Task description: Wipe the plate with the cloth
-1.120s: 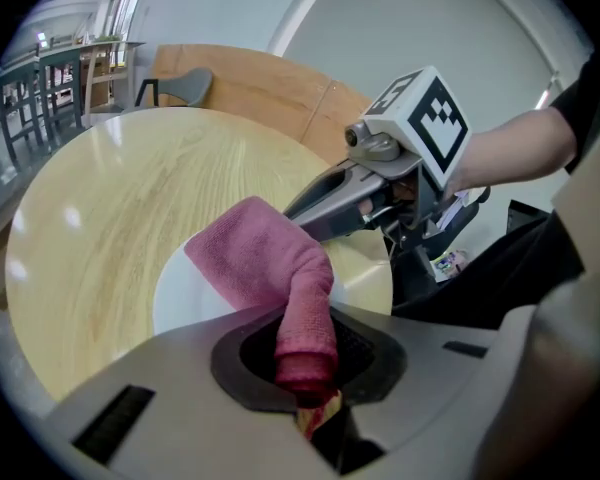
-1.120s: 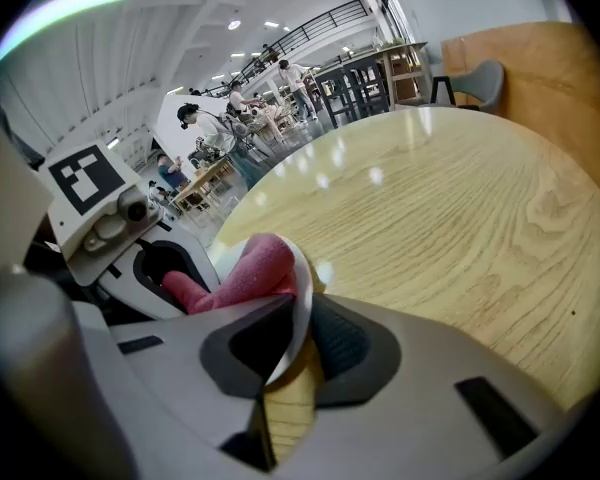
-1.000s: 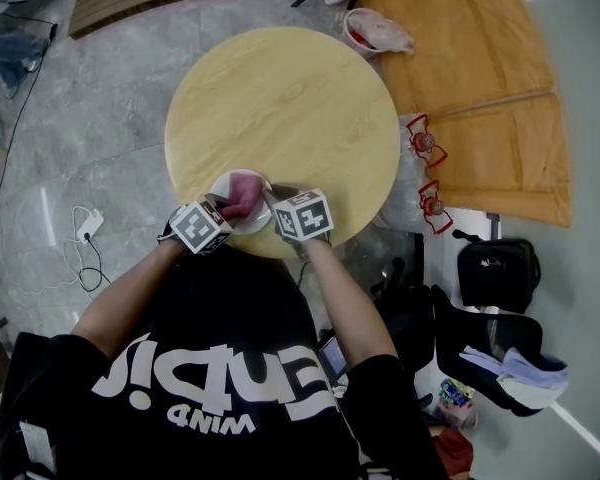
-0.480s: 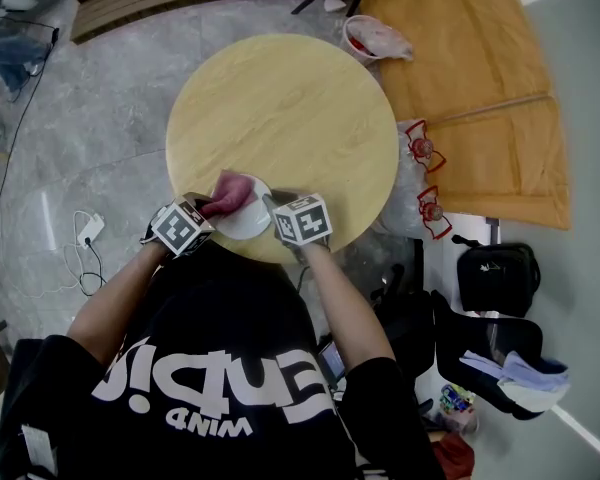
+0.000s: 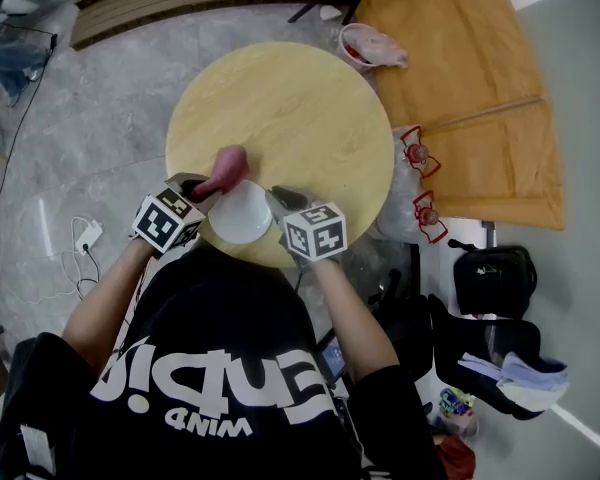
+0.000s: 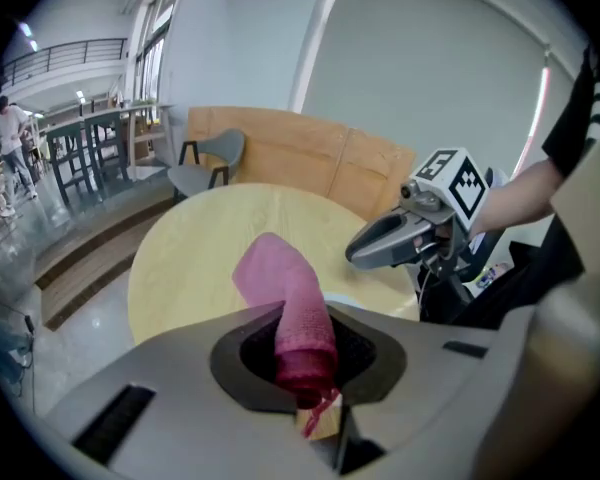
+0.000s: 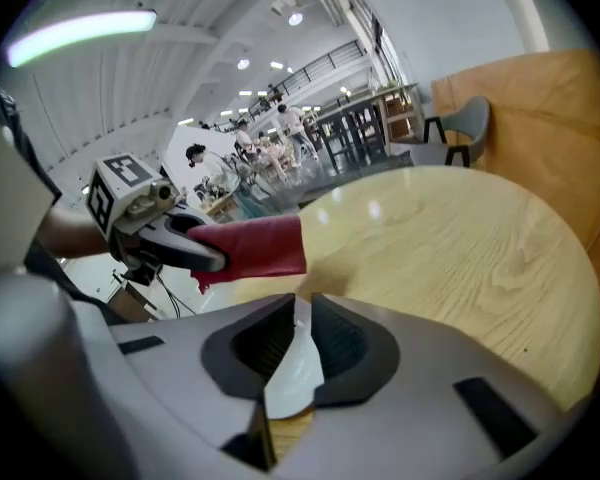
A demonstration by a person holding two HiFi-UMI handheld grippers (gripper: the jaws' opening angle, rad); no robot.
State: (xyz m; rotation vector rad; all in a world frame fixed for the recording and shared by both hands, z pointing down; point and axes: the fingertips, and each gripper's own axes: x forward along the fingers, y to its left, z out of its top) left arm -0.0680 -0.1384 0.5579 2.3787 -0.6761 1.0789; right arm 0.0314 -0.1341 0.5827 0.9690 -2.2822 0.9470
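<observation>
The white plate (image 5: 240, 213) lies just left of the head view's centre, over the near part of the round wooden table (image 5: 300, 108). Its face is turned up toward the camera. The right gripper (image 5: 277, 201) has closed its jaws on the plate's right rim. In the right gripper view that rim (image 7: 295, 363) stands edge-on, pinched between the two dark pads. No view shows whether the plate rests on the wood or is lifted off it.

The pink cloth (image 5: 225, 168) is off the plate, just beside its upper-left rim and above the bare tabletop. The left gripper (image 5: 195, 188) is clamped on one end of it. In the left gripper view the cloth (image 6: 285, 303) rises from between the shut jaws as a folded roll and leans away over the table. A loose thread hangs below the pinch.

Each gripper shows in the other's view, at opposite sides of the plate.

Around the table is grey stone floor (image 5: 100, 118). A white cable (image 5: 85, 233) lies at the left, orange panels (image 5: 470, 78) fill the upper right, and a black bag (image 5: 495, 278) sits at the right.
</observation>
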